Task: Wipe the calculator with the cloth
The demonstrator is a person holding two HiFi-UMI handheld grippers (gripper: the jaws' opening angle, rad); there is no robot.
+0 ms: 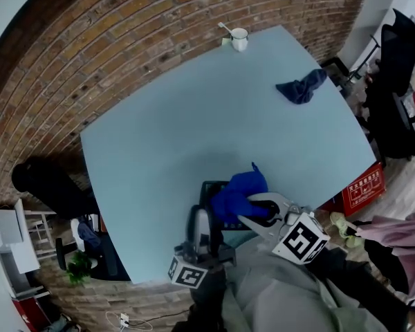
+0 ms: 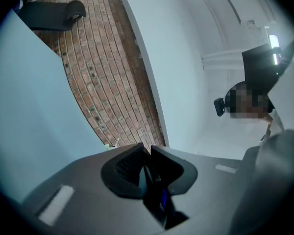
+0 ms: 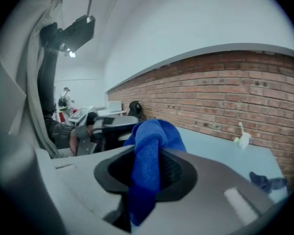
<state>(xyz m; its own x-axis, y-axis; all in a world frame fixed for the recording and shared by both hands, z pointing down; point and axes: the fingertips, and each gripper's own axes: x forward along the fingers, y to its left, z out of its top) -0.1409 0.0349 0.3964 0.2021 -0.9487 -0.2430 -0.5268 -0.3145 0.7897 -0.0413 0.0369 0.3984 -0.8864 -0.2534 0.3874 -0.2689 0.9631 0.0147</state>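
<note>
The dark calculator point(image 1: 209, 194) is raised off the near edge of the light blue table point(image 1: 194, 116), and my left gripper point(image 1: 202, 221) is shut on its near side. In the left gripper view only its thin dark edge point(image 2: 150, 182) shows between the nearly touching jaws. A bright blue cloth point(image 1: 241, 194) is bunched over the calculator's right part, and my right gripper point(image 1: 261, 211) is shut on it. The right gripper view has the cloth point(image 3: 148, 165) pinched between the pads and hanging down, with the calculator point(image 3: 112, 124) just beyond it. The cloth hides most of the calculator's face.
A white cup point(image 1: 239, 39) with a stick in it stands at the table's far edge. A crumpled dark blue cloth point(image 1: 301, 87) lies at the far right. A brick wall point(image 1: 124, 19) runs behind the table. A red crate point(image 1: 363, 187) sits on the floor to the right.
</note>
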